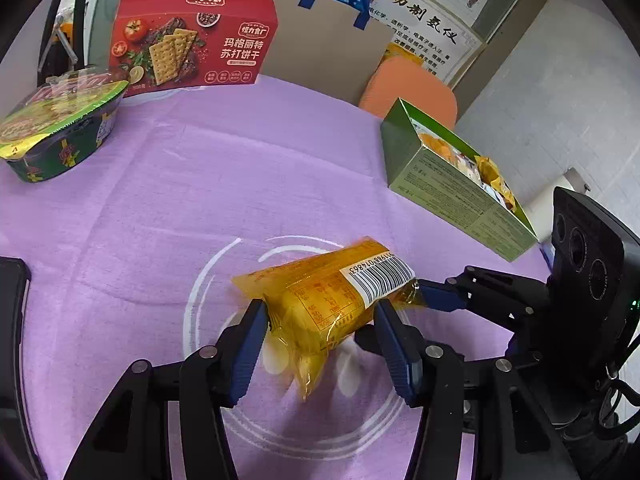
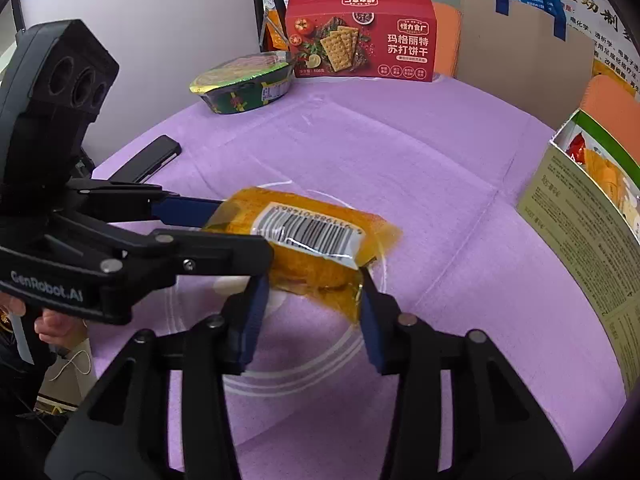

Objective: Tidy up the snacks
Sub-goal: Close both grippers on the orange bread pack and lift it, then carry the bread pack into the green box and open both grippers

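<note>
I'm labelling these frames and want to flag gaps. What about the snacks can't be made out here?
- Yellow packet: front face turned away in both views; nutrition print too small.
- Green box: contents partly hidden by its wall in the left view, cut by the frame edge in the right.
- Noodle bowl: lid print blurred.

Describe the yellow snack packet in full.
The yellow packet is a translucent, crinkly plastic wrapper, plump with pale contents, with flat sealed ends, a white barcode label and printed text. It lies tilted over the white rings on the purple cloth. The left gripper pinches its middle with blue pads; the right gripper closes around one end. The left wrist view suggests it is slightly lifted, though that is not certain.
</note>
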The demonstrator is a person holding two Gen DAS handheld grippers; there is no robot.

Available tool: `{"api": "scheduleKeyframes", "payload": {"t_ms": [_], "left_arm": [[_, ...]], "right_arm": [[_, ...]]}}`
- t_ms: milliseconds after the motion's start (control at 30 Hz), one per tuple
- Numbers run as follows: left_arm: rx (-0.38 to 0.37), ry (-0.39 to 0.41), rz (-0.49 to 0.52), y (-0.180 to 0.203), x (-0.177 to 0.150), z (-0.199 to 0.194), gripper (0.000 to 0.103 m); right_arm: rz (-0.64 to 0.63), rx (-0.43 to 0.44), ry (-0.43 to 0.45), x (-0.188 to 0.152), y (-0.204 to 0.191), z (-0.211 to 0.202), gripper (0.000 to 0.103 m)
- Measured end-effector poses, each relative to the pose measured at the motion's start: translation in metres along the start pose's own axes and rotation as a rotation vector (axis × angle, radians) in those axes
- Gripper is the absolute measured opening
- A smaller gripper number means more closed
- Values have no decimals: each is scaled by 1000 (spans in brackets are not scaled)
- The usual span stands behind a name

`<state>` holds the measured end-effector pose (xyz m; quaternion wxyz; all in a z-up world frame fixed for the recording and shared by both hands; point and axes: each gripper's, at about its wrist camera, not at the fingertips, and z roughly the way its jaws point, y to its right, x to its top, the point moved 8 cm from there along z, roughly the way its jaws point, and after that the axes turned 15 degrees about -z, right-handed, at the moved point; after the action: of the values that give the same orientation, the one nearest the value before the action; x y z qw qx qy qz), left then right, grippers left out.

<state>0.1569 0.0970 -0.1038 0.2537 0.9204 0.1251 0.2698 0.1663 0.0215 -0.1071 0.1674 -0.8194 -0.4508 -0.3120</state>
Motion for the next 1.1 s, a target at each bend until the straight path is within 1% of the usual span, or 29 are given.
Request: {"api": "scheduleKeyframes", "payload": {"t_ms": [67,100,233,333,467,600,767,967,1100], "left_arm": [[-12,-3,-8,1,-1,-2,53],[-8,-2,-5,2,-1,-2,50],[-3,10,25,14,-2,-5,48],[1,21,68,31,-2,-7,48],[-8,35,122,59,4,-9,48],[-25,48,190,99,17,-4,48],[-45,52,293,158,37,15,48],[-103,43,348,219,63,44,48],[-128,12,346,247,85,75,48]], "right_arm": [[24,-6,21,-2,2,-6,38],[35,-10,29,-2,4,-9,37],[75,-28,73,-6,8,-24,36],[94,-55,106,-8,14,-39,36],[145,-95,156,-11,32,-64,36],[199,-154,209,-13,60,-91,36],[282,-223,259,-22,107,-121,36],[348,-316,294,-22,166,-146,36],[382,-351,288,-27,201,-148,36]]}}
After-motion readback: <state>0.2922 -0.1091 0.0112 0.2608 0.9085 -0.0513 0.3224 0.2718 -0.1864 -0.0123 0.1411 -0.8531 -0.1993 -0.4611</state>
